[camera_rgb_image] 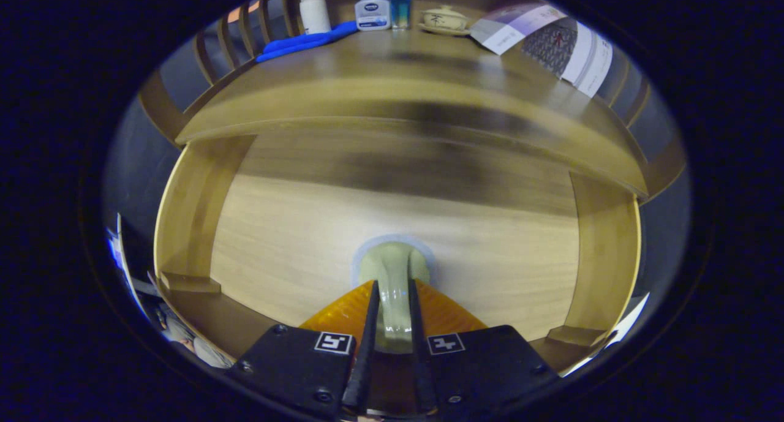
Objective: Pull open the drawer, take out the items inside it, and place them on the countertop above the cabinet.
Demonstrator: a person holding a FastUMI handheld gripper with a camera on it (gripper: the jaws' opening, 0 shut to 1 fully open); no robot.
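Note:
The wooden drawer (190, 207) stands pulled open under the countertop (380, 73), and its pale bottom board shows bare ahead of me. My gripper (392, 285) is shut on the handle of a pale green spoon (395, 266). The spoon's rounded end points forward just beyond the fingertips, over the drawer's bottom. An orange piece (343, 315) shows under the fingers on both sides; I cannot tell what it is.
Along the countertop's back stand a white pump bottle (314, 8), a small white-and-blue bottle (372, 13), a blue glass bottle (400, 7) and a lidded cup on a saucer (444, 19). A blue cloth (306, 41) lies at the left, a printed leaflet (545, 39) at the right.

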